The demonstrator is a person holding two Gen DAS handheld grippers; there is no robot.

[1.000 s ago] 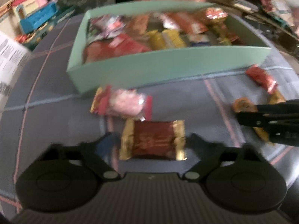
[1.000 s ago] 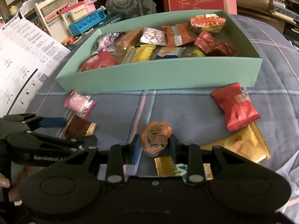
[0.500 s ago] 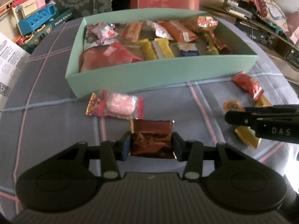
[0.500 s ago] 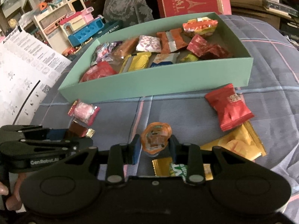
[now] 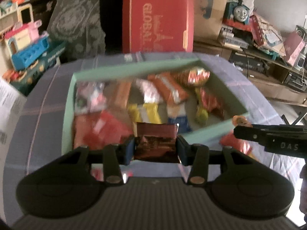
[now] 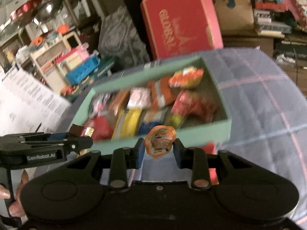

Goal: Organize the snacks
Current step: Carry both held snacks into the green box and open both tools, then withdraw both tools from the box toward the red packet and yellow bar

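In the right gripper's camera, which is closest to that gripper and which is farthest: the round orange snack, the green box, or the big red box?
1. Round orange snack: held in the right gripper, nearest.
2. Green box: just ahead on the checked cloth, full of snacks.
3. Big red box: standing behind the green box, farthest.

Cluttered dim room. Red box (image 5: 158, 22) upright behind table's blue plaid cloth (image 6: 268, 88). Toy kitchen (image 6: 65, 57) left; blue toy train (image 5: 238, 11) on low shelf (image 5: 264, 57) right.
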